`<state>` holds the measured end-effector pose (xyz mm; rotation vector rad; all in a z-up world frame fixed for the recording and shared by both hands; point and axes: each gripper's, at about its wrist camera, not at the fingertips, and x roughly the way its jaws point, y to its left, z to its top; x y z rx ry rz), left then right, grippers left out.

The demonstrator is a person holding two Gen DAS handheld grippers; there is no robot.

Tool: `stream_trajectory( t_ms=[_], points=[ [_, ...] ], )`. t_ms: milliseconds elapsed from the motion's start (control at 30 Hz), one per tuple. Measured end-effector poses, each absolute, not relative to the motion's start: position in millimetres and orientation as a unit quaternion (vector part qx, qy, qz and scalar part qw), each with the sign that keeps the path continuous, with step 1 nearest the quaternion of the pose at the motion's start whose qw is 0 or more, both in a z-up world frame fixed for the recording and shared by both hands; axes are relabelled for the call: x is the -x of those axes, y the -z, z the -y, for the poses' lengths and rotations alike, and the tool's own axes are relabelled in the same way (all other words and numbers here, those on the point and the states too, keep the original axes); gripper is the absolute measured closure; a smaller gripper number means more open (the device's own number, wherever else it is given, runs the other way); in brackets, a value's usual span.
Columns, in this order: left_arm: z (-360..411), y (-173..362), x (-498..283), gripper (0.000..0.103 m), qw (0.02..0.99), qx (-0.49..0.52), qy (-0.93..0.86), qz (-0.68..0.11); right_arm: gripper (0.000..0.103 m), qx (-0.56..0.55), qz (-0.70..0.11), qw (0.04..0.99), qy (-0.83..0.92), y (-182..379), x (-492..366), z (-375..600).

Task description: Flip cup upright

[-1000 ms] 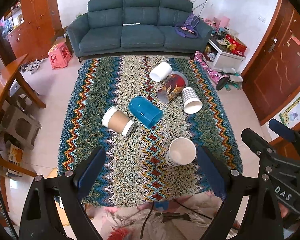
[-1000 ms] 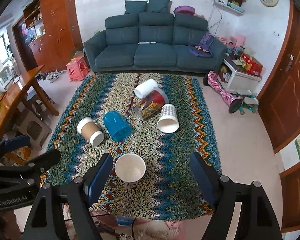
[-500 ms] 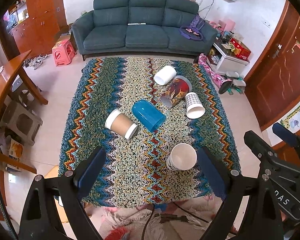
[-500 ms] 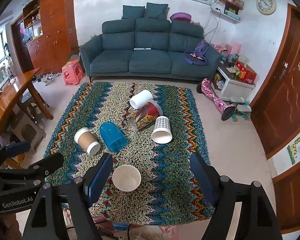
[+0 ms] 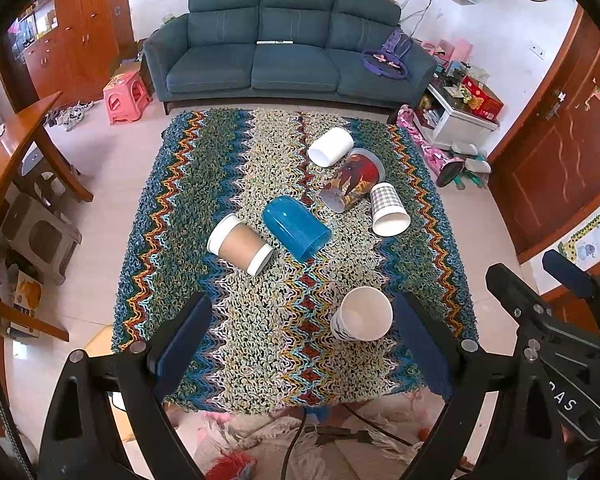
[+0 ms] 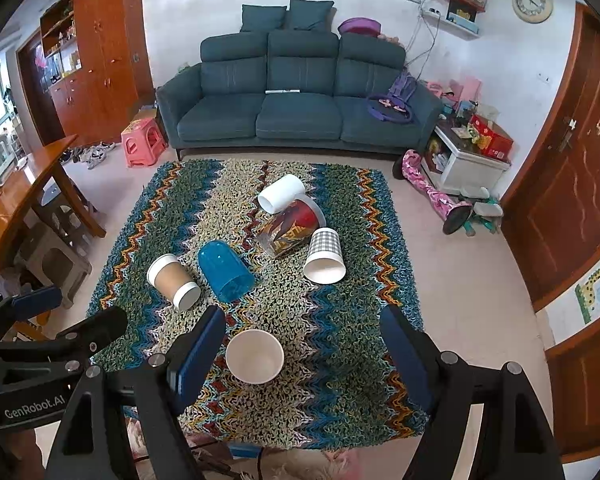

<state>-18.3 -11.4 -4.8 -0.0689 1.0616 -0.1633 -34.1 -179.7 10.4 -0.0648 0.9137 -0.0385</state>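
Several cups lie on a zigzag rug (image 5: 204,184) (image 6: 340,320). A white paper cup (image 5: 362,314) (image 6: 254,356) stands upright nearest me. On their sides lie a brown cup (image 5: 240,245) (image 6: 173,280), a blue cup (image 5: 296,228) (image 6: 225,266), a red printed cup (image 5: 352,186) (image 6: 292,228), a checked cup (image 5: 388,210) (image 6: 325,256) and a white cup (image 5: 331,147) (image 6: 281,193). My left gripper (image 5: 304,344) is open and empty above the rug's near edge. My right gripper (image 6: 300,354) is open and empty, with the upright cup between its fingers in view.
A blue sofa (image 6: 300,108) stands behind the rug. A pink stool (image 6: 143,142), a wooden table (image 6: 24,192) and grey stools (image 6: 56,264) are at the left. A white cabinet (image 6: 468,160) and a wooden door (image 6: 572,184) are at the right. Cables and cloth (image 5: 320,436) lie near me.
Both grippers have pulled back and risen from the rug, so the cups look smaller and farther. No cup has moved.
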Motion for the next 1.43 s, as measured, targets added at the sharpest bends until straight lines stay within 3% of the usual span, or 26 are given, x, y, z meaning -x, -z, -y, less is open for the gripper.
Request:
stream_trajectory(
  t_ms=[1433],
  points=[
    [9.9, 3.4, 18.5, 0.009, 0.865, 0.025, 0.061, -0.497, 0.023, 0.034, -0.445, 0.895, 0.023, -7.8, 32.1, 177.1]
  ],
)
